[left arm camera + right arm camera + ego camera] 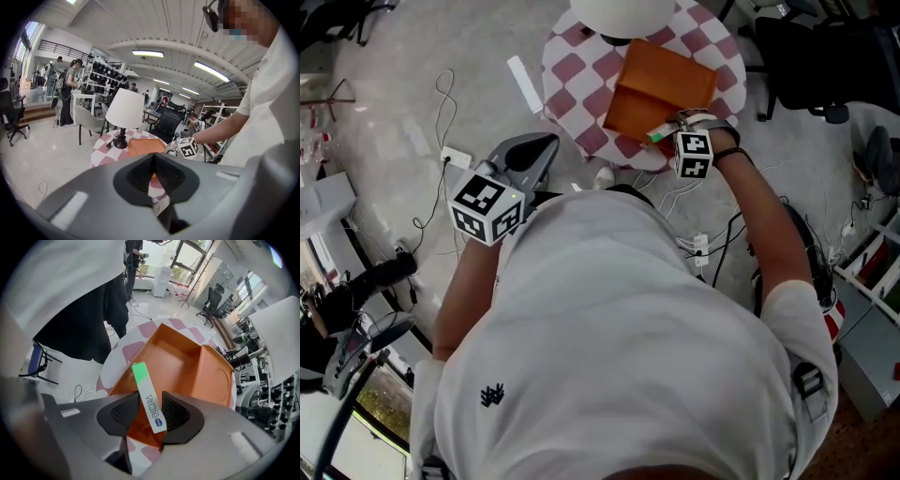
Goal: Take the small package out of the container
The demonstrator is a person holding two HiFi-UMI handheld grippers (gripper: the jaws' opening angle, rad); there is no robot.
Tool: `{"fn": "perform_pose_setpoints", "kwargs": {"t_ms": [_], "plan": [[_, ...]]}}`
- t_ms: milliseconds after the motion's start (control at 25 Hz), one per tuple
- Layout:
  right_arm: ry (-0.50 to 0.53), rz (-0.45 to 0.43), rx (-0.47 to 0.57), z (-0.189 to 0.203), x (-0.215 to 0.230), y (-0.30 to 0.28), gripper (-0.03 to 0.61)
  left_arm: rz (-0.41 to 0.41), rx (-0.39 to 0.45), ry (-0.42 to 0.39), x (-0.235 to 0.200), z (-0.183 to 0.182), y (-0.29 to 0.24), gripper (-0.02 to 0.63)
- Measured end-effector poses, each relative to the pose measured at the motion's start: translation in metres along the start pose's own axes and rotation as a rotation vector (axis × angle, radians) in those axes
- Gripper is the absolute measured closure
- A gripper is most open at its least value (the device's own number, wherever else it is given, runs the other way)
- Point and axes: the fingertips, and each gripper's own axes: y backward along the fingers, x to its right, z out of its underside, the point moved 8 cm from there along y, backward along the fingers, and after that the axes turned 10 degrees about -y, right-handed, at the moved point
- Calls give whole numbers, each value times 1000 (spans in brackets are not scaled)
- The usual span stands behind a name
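Small package (146,392) stands, seemingly loose, between wide-apart jaws of right gripper (151,411).

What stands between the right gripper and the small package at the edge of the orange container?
Nothing visible does. The small package stands between the open jaws of the right gripper, at the near edge of the orange container. The pads flank it without pressing.

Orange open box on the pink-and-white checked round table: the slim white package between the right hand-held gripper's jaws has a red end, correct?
Not red: in the right gripper view the slim white package between the jaws of the right hand-held gripper has a green end. The orange open box is on the pink-and-white checked round table.
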Motion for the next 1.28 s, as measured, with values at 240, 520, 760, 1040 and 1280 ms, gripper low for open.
{"fn": "perform_pose_setpoints", "kwargs": {"t_ms": [240, 520, 760, 1040, 1280], "plan": [[-3, 6, -9, 0, 1, -5, 472, 0, -1, 0, -5, 0, -1, 558], [-77, 27, 12, -10, 3, 0, 482, 11, 8, -15, -16, -3, 4, 558], [-175, 70, 32, -19, 4, 14, 483, 47, 7, -45, -26, -1, 10, 558], [-379, 127, 60, -30, 4, 38, 483, 113, 24, -92, -36, -2, 19, 558], [-660, 182, 110, -46, -2, 69, 483, 183, 2, -128, -47, 7, 29, 558]]}}
